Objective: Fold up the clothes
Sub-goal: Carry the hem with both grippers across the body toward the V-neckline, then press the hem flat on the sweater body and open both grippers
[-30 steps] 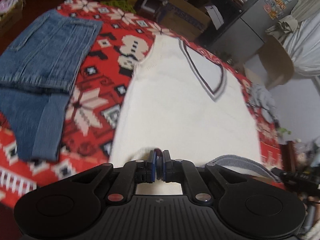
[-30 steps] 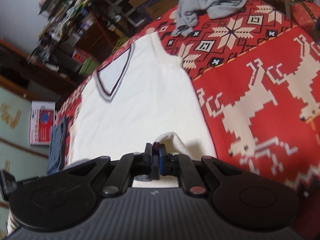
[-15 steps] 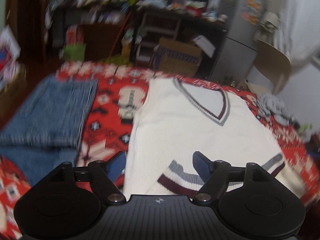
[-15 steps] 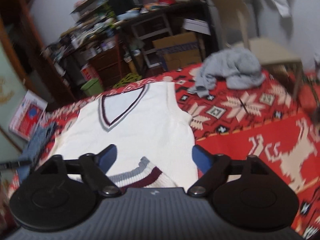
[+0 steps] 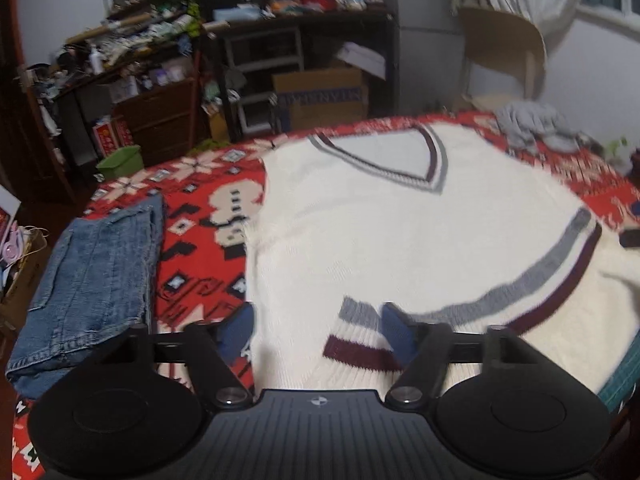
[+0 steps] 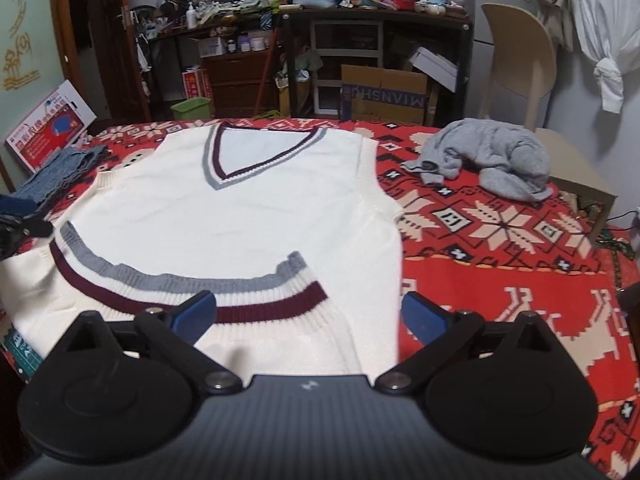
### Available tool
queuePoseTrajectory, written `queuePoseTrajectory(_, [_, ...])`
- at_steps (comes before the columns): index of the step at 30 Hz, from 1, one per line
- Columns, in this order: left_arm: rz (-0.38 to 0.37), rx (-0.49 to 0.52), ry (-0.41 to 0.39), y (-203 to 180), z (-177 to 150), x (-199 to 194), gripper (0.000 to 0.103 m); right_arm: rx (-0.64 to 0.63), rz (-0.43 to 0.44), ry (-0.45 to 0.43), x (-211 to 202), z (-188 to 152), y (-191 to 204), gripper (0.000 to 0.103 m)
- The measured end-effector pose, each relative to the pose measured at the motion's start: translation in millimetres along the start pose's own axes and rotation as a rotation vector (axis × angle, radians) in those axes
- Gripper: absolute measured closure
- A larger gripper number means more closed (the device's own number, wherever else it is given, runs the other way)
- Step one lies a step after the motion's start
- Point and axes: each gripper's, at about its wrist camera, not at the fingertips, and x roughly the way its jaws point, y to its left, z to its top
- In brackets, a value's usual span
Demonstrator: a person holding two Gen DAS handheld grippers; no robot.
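Vest [image 6: 240, 216] hem folded up | left tongs [image 5: 316, 330] closing, empty | right tongs [image 6: 308, 316] spread

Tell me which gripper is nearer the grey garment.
Right. The right gripper is at the vest's right hem corner, on the grey garment's side. The left gripper is at the vest's opposite corner, beside the jeans.

Cream vest [image 6: 248, 216], grey-maroon stripes; red snowflake-patterned blanket [image 6: 500, 240]; blue denim jeans [image 5: 96, 280]; grey garment [image 6: 492, 160]
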Motion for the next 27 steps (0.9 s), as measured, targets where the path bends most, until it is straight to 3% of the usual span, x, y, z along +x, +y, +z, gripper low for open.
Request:
queuePoseTrajectory(3, [-0.033, 0.031, 0.043, -1, -2, 10, 0.066, -0.021, -0.002, 0.019, 8, 3, 0, 0.028])
queuePoseTrajectory(4, [-0.037, 0.037, 0.053, -1, -3, 13, 0.067, -0.028, -0.001, 0.026, 11, 3, 0, 0.032])
queuePoseTrajectory(6, [-0.048, 0.043, 0.071, -1, -5, 19, 0.068, -0.032, 0.014, 0.038, 15, 5, -1, 0.049])
queuePoseTrajectory(8, [-0.072, 0.017, 0.085, 4, -5, 22, 0.068, -0.022, 0.025, 0.054, 20, 5, -4, 0.057])
queuePoseTrajectory(11, [-0.114, -0.02, 0.111, 11, -3, 27, 0.074, -0.018, 0.02, 0.071, 28, 5, -7, 0.061])
queuePoseTrajectory(13, [-0.139, -0.033, 0.118, 12, -2, 29, 0.084, -0.025, 0.013, 0.079, 33, 6, -9, 0.071])
queuePoseTrajectory(15, [-0.138, -0.027, 0.113, 10, -2, 28, 0.09, -0.026, 0.01, 0.087, 37, 5, -10, 0.095])
queuePoseTrajectory(16, [-0.131, -0.012, 0.105, 7, -3, 26, 0.095, -0.026, 0.01, 0.09, 39, 5, -10, 0.097])
queuePoseTrajectory(21, [-0.092, -0.03, 0.057, 8, 1, 12, 0.095, 0.002, 0.014, 0.044, 24, 11, -11, 0.098])
queuePoseTrajectory(27, [-0.063, -0.086, -0.059, 18, 34, -18, 0.096, 0.051, 0.018, -0.049, -1, 39, -14, 0.098])
